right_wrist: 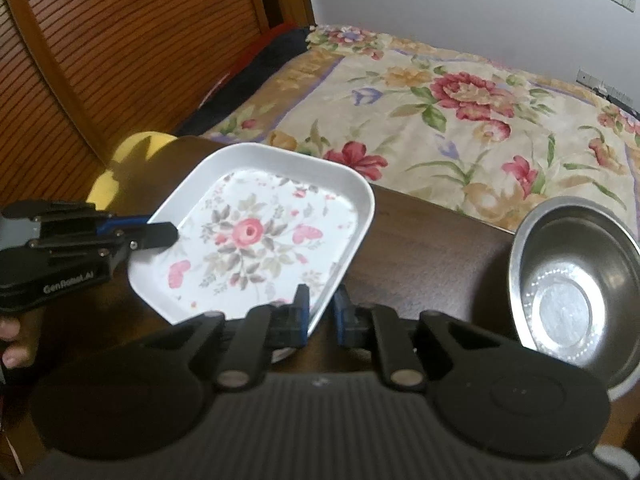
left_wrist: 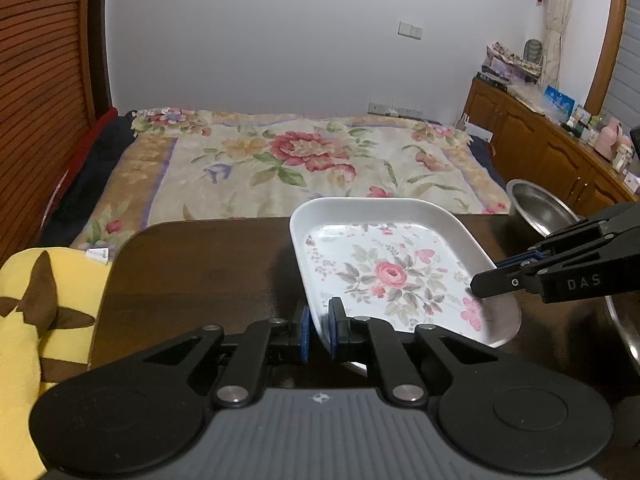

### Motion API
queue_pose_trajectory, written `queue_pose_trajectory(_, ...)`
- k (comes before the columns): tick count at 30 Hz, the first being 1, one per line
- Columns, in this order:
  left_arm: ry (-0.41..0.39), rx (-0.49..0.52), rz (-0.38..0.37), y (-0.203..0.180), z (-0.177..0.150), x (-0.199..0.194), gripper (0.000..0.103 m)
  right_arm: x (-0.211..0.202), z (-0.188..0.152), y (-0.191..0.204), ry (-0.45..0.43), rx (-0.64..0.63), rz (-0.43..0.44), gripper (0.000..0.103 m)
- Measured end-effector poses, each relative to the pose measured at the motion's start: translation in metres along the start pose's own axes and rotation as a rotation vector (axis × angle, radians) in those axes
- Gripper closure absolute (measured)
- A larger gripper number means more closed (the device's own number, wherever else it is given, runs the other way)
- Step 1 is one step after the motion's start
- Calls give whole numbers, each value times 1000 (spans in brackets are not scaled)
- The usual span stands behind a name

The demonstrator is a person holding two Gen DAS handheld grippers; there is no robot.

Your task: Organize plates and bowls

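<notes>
Bed (left_wrist: 304, 160): a large bed under a floral quilt filled the room beyond the tabletop, its far side against the white wall.
Wardrobe door (right_wrist: 100, 60): a slatted wooden door stood along one side of the bed.
Sideboard (left_wrist: 540, 136): a wooden cabinet with cluttered items on top ran along the other side of the bed.
Tabletop (left_wrist: 200, 272): a dark wooden surface with a rounded corner carried the dishes, its far edge against the bed.
Yellow cushion (left_wrist: 24, 320): a yellow cushion with brown patches lay beside the tabletop's corner.
Plate (left_wrist: 400, 272): a white rectangular plate with rounded corners and a pink rose print sat tilted above the tabletop, its far end higher, gripped at two edges; something pale showed just beneath its near edge, too hidden to tell what.
Steel bowl (right_wrist: 572, 288): a metal bowl stood upright on the tabletop just beside the plate, apart from it, empty inside.
Left claw (left_wrist: 319, 332): narrow, its blue pads clamped on the plate's rim, one pad inside the plate and one outside.
Right claw (right_wrist: 321, 312): narrow, pinching the opposite rim of the same plate, one pad inside and one outside.
Hand (right_wrist: 14, 344): fingertips showed under the left claw's handle.
</notes>
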State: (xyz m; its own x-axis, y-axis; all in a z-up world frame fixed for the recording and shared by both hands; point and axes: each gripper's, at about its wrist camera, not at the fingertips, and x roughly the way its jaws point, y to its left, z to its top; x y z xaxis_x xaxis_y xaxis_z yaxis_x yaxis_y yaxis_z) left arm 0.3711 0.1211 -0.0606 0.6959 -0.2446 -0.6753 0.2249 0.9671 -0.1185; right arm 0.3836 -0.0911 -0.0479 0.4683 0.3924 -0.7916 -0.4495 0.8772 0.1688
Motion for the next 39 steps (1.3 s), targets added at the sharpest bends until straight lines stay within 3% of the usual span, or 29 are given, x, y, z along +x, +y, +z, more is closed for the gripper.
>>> queue_pose_trajectory(25, -131, 35, -18, -36, -11, -123, 92, -103, -30, 36, -152, 10, 3, 89)
queue_pose_trajectory(39, -140, 76, -27, -73, -43, -164, 92, -140, -80, 45, -177, 33, -22, 89)
